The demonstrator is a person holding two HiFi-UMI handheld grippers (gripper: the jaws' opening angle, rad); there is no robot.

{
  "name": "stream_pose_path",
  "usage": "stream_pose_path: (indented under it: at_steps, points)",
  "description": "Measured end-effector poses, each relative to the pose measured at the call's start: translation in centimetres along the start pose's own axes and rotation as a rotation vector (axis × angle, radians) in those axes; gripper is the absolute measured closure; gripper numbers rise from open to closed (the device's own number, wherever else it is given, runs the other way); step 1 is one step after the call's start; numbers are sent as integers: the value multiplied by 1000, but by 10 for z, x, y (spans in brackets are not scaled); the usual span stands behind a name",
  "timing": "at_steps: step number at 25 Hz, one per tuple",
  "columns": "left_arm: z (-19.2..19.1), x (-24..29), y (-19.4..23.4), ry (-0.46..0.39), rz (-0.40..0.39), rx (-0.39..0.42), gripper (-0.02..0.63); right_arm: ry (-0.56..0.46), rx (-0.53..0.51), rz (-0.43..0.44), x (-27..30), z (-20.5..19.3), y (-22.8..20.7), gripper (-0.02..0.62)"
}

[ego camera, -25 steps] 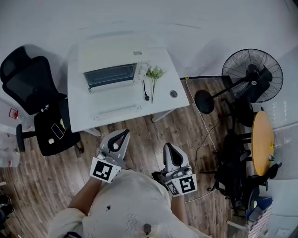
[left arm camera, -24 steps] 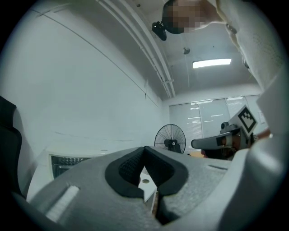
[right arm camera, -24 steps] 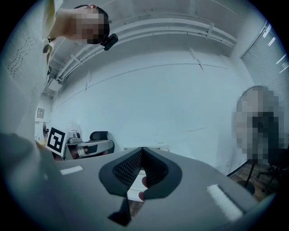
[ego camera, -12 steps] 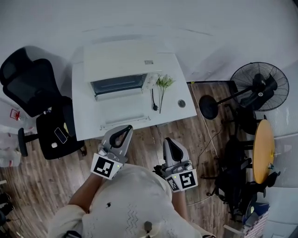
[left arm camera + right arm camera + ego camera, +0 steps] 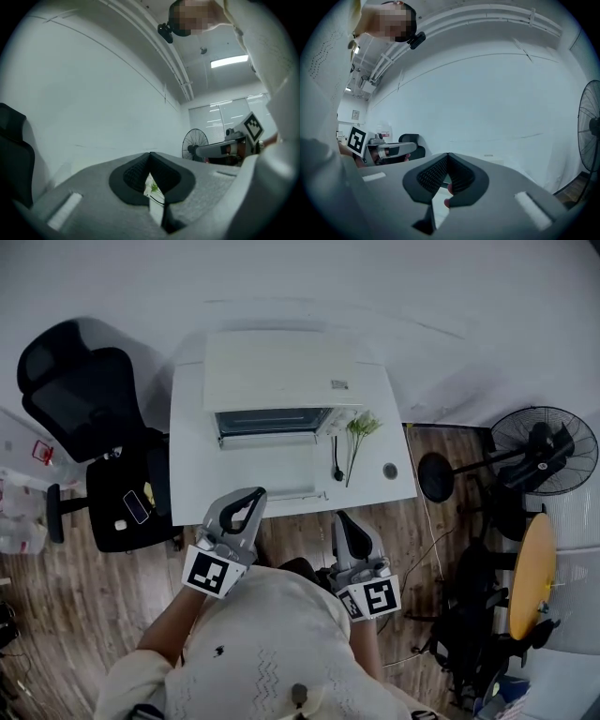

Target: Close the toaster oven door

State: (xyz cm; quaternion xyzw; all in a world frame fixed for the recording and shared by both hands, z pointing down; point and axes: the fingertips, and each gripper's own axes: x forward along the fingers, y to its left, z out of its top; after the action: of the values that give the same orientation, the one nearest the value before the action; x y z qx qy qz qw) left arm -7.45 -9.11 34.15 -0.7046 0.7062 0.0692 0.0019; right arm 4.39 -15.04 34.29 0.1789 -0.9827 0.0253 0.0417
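The white toaster oven (image 5: 274, 371) stands on the white table (image 5: 192, 446) in the head view. Its glass door (image 5: 274, 465) hangs open, folded down flat toward me, with the handle (image 5: 279, 493) at its near edge. My left gripper (image 5: 251, 497) is shut and empty, its tip at the table's front edge just left of the handle. Level with it to the right, my right gripper (image 5: 341, 519) is also shut and empty, a short way off the table. The left gripper (image 5: 150, 153) shows its jaws meeting at the tips, as does the right gripper (image 5: 448, 154).
A green plant sprig (image 5: 361, 426), a black cable (image 5: 336, 461) and a round grommet (image 5: 390, 470) lie on the table right of the oven. A black office chair (image 5: 80, 395) and a seat with a phone (image 5: 136, 505) stand left. A fan (image 5: 544, 446) and round yellow table (image 5: 530, 573) stand right.
The table and oven have drawn closer to me and shifted right in the head view. Both grippers have advanced toward the table's front edge, still shut.
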Motion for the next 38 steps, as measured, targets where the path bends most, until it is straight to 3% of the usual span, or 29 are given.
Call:
stream_pose_path:
  at_steps: [13,18,26,38]
  points:
    - [-11,-32,37,34,254,14,603,33,36,192,48,-10,-4,586]
    - [-14,-37,37,57,318,31,603,30,19,224,55,-7,-17,586]
    - [-31,-30,22,100,346,61,603,62,56,241,47,-21,-43,586]
    - [-58,-40,23,175,402,18,603,147,130,224,44,-57,-56,586]
